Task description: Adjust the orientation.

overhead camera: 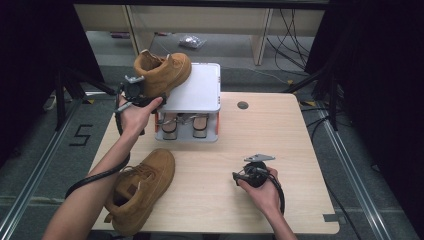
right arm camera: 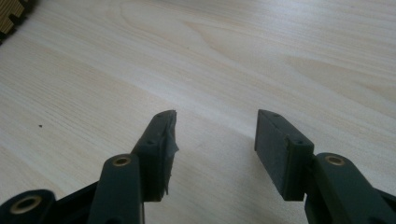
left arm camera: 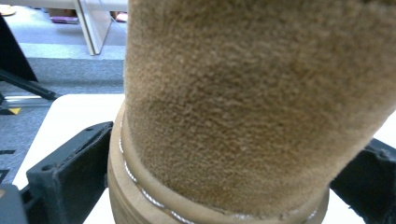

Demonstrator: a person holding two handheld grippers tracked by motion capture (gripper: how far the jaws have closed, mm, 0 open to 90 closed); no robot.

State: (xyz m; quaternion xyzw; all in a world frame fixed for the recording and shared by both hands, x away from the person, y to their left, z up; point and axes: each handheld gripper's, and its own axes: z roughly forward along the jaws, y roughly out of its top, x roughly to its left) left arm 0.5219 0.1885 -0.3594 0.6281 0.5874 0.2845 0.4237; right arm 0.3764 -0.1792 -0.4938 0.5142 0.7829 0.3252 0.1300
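- We are gripping the tan suede boot (overhead camera: 162,72) by its heel in the left gripper (overhead camera: 134,92), jaws clamped on both sides, holding it over the white two-tier shoe rack (overhead camera: 200,95) for placing on top.
- We are resting the right gripper (overhead camera: 252,172) above the pale wooden table (overhead camera: 300,150), jaws parted and empty, keeping it clear.
- The matching second boot (overhead camera: 140,187) is lying on the table's near left, waiting.

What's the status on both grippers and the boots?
Left gripper shut on tan boot, over white rack top. Right gripper open above bare table. Second boot lies near table's front edge.
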